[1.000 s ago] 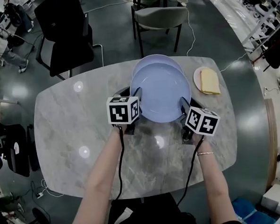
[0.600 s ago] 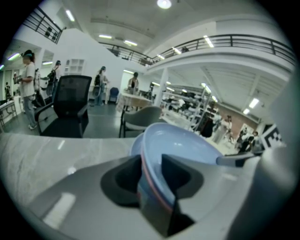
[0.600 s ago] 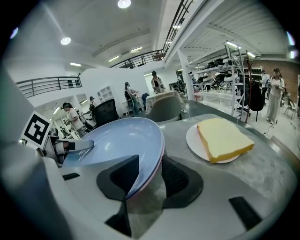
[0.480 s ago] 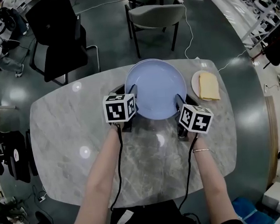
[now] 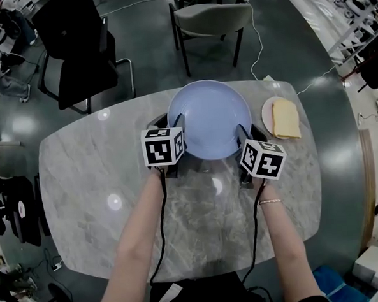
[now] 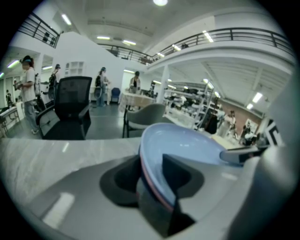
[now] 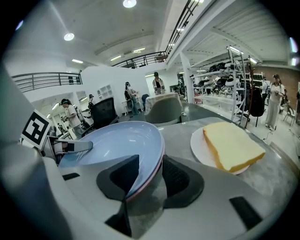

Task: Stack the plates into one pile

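**A:** How far along is the pile?

**B:** Nearly there, I judge. The plate (image 5: 207, 117) lies at the far middle of the bench (image 5: 88, 179). In the left gripper view a thin second edge shows just under its rim, which I take for a lower plate (image 6: 154, 194) it now rests on.

**A:** Is it let go?

**B:** Half so. The left gripper (image 5: 178, 123) has just been opening its jaws. The left rim is between them, one jaw inside the bowl and one outside, and the hold looks slack. The right gripper (image 5: 240, 132) clasps the right rim the same way, and its jaws look snug on it.

**A:** What is left?

**B:** To free the right side and draw both grippers off. A small plate (image 5: 267, 113) with a yellow slab (image 5: 285, 119) sits apart, just right of the pile. Whether it belongs on the pile I cannot tell, and the slab would have to come off first.

**A:** Which way does the plate point?

**B:** It is round, so it has no long axis. It lies flat and level, hollow side up. The two grips sit opposite each other, on a line running left to right across the bench.
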`<state>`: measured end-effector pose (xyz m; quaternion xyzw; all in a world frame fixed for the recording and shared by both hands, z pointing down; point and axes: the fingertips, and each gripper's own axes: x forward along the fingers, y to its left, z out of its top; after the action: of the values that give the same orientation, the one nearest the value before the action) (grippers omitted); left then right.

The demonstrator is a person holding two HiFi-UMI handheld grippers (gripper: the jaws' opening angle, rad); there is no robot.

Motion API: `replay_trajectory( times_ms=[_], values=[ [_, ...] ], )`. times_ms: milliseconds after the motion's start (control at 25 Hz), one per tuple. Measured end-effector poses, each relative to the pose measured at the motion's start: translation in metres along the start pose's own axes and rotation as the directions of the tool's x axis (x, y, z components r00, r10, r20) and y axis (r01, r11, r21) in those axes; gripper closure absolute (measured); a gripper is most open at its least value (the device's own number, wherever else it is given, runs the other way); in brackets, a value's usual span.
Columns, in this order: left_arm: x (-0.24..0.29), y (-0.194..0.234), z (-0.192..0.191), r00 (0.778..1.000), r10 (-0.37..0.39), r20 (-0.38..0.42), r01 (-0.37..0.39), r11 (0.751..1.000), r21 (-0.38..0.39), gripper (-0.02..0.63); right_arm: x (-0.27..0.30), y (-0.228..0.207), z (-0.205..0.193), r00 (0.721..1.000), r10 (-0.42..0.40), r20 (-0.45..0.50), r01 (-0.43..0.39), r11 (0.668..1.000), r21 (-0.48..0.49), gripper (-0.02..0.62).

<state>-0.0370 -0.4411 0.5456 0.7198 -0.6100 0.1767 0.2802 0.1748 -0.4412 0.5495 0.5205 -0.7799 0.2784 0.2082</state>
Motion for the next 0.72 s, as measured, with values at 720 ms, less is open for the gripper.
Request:
replay_trajectory(
  times_ms=[720],
  values=[
    [-0.007,0.002,0.01,0.998,0.051,0.04,-0.053,0.996,0.066,0.42,-0.007,0.004,0.006,0.997,-0.027,0.073,0.033,0.995,-0.09,0.443]
  ],
)
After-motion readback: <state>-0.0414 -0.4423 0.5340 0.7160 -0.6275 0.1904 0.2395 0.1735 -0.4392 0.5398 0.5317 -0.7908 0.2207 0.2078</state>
